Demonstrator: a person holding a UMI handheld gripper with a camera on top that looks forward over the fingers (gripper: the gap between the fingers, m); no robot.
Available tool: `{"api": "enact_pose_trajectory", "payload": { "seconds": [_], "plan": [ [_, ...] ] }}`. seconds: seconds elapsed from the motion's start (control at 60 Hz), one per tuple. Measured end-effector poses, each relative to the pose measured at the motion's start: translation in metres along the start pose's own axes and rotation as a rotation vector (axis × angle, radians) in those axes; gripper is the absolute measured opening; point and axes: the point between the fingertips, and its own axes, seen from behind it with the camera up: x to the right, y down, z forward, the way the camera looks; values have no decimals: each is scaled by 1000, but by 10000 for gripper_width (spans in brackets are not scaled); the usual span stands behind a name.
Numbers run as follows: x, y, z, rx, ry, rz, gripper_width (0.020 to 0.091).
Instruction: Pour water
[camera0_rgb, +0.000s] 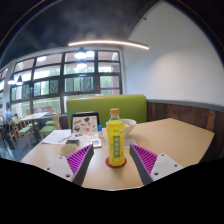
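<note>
Tongs (112, 163) spread wide, purple ribbed pads (80, 157) at either side, gripping nothing. Clear plastic bottle of yellow drink, orange cap, yellow label (116, 139), upright on light wooden bench (170, 135), standing between finger tips, gap at each side. Beyond bottle: white bowl (124, 124). Left of it: upright printed card (85, 124), papers (57, 136) flat on bench. Green upholstered seat back (105, 105) behind; large windows (60, 80) further back.
</note>
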Motion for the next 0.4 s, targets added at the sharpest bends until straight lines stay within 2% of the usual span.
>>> {"api": "enact_pose_trajectory", "payload": {
  "seconds": [0.067,0.217,0.4],
  "plan": [
    [-10,-4,-39,19,-19,11,823],
    [-23,7,-115,7,-33,43,825],
    [-42,19,-158,10,-100,76,826]
  ]
}}
